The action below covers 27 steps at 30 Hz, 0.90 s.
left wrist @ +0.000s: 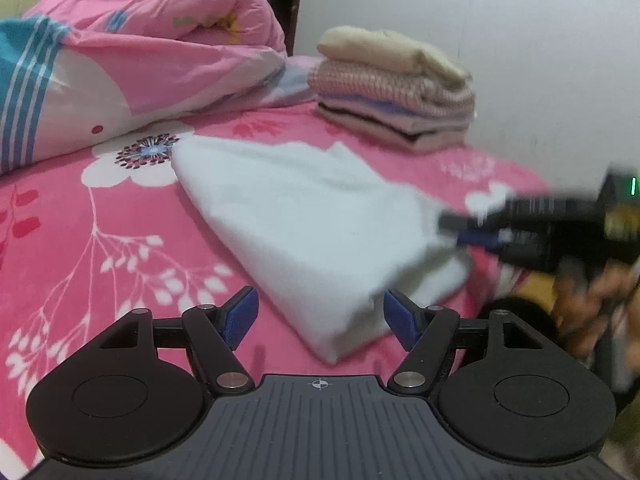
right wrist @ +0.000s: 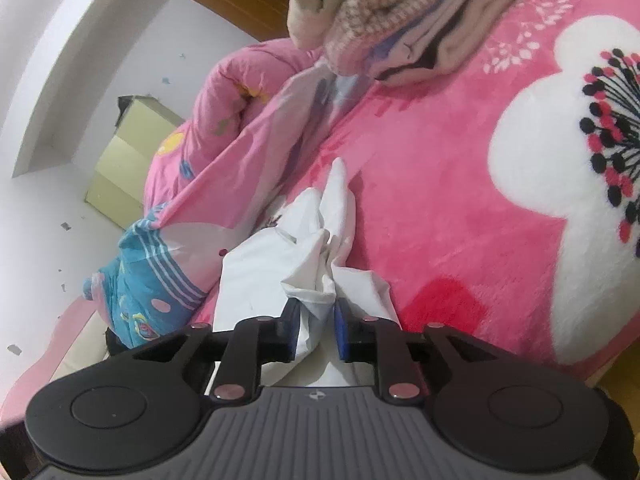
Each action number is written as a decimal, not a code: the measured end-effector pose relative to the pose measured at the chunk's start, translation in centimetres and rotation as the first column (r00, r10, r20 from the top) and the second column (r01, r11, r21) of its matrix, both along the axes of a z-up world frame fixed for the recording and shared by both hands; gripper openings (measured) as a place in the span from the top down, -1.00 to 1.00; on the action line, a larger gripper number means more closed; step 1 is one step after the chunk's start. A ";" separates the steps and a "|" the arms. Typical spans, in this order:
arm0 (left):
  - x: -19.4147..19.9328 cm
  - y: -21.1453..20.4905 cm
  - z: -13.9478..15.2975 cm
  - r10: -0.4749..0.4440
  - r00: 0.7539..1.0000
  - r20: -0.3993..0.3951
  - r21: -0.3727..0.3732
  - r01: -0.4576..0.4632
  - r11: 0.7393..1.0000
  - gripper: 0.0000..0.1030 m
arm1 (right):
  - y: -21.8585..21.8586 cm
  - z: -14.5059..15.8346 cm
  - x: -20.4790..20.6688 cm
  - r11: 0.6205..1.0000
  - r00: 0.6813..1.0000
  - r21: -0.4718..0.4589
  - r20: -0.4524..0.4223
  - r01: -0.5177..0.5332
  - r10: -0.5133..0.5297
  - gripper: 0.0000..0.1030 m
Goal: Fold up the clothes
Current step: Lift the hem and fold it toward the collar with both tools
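A white garment (left wrist: 304, 216), folded into a long wedge, lies on the pink flowered bed cover (left wrist: 100, 240). Its near corner reaches between the jaws of my left gripper (left wrist: 320, 318), which stand wide open and do not press it. My right gripper (left wrist: 452, 228), blurred, sits at the garment's right edge, with a person's hand (left wrist: 592, 300) behind it. In the right wrist view the right gripper (right wrist: 318, 330) has its jaws a little apart, and a bunched fold of the white garment (right wrist: 256, 276) hangs loosely between the blue pads.
A stack of folded clothes (left wrist: 396, 88) stands at the back by the white wall (left wrist: 520, 40); it also shows as the stack (right wrist: 400, 12). A rolled pink quilt (left wrist: 152, 52) fills the back left. A pale cabinet (right wrist: 132, 152) stands beyond the bed.
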<state>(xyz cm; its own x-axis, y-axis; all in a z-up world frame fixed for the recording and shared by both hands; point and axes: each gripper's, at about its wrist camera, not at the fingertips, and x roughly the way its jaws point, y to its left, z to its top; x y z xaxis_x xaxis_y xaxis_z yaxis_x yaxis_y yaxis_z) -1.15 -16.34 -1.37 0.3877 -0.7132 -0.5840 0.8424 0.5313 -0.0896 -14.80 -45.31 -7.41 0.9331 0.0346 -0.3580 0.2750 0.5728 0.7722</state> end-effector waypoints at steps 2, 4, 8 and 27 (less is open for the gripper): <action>-0.9 -0.4 -0.7 0.007 0.999 0.047 0.023 -0.009 1.000 -0.32 | 0.0 0.3 0.0 1.000 1.000 0.002 0.000 0.000 0.000 0.59; -1.3 -0.4 -1.2 0.033 0.996 0.081 0.037 -0.036 0.999 -0.20 | 0.0 0.7 0.2 1.000 1.000 -0.008 0.000 -0.005 0.005 0.59; -1.7 -0.8 -1.7 0.070 0.991 0.111 0.048 -0.076 0.996 0.03 | 0.2 0.7 0.9 1.000 0.999 0.009 -0.016 -0.030 0.030 0.58; -4.0 -1.0 -2.3 0.074 0.971 0.226 0.113 -0.102 0.988 0.75 | 1.1 0.7 -1.6 0.996 1.000 -0.083 0.005 -0.031 0.031 0.98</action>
<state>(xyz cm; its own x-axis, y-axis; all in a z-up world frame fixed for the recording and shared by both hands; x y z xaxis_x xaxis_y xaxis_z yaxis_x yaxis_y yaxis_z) -5.11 -17.36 -3.64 0.5749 -0.5982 -0.5583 0.7832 0.5997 0.1639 -16.42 -44.18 -6.70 0.9341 0.0338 -0.3553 0.2519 0.6430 0.7232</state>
